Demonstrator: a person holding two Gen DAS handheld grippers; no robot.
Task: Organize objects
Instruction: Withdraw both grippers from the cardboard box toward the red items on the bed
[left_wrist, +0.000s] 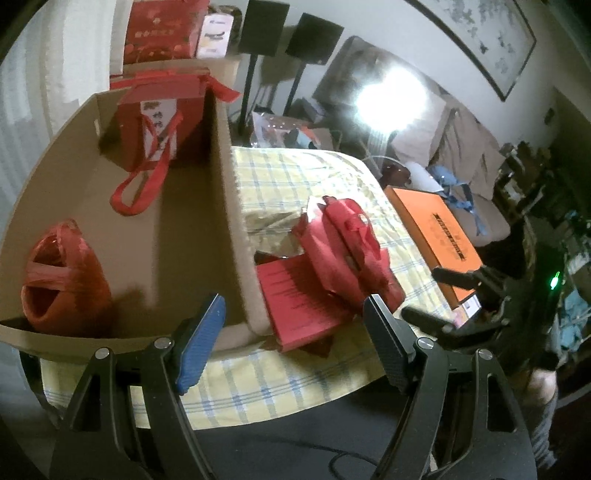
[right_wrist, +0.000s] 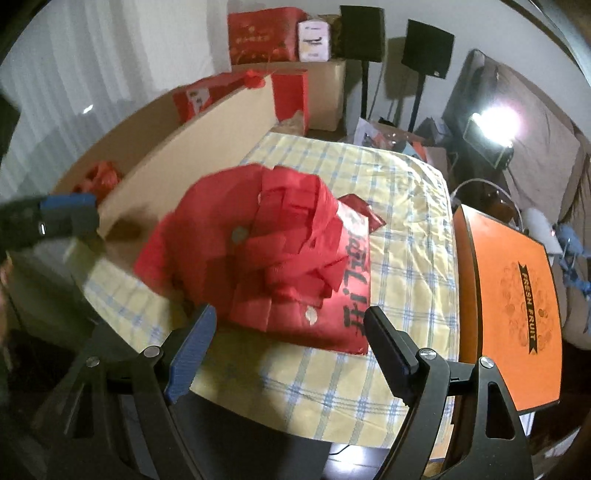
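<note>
The left hand-held gripper (left_wrist: 291, 332) hangs over the near edge of the worktop (left_wrist: 295, 373), tilted steeply down, its jaws apart with nothing between them. One pad is blue, the other black. The right hand-held gripper (right_wrist: 290, 343) is pitched down the same way, jaws apart and empty, above the checked cloth (right_wrist: 406, 258) just short of the red bag (right_wrist: 280, 258).

From the left wrist view the right gripper shows only as dark, blurred fingers past the worktop's right edge, with a green light behind them. From the right wrist view the left gripper is a smeared blue and black shape at the left border, too blurred to read its jaws.

The red bag lies flat on the cloth near the worktop's middle, its handles heaped on top. Black lettering runs along one side but I cannot read it. Its left part lies beside the wall of the cardboard box (left_wrist: 229, 192). In the left wrist view something flat and red pokes out beneath it; whether that is part of the bag or a separate thing I cannot tell.

Inside the box, a red plastic bag (left_wrist: 62, 277) sits in the near corner, partly cut off by the box's front wall. Farther back stands a red gift bag (left_wrist: 159, 122), one strap trailing on the box floor.

An orange box (right_wrist: 517, 302) lies at the right edge. Beyond it a bright lamp (left_wrist: 388, 99) washes out what is around it.
</note>
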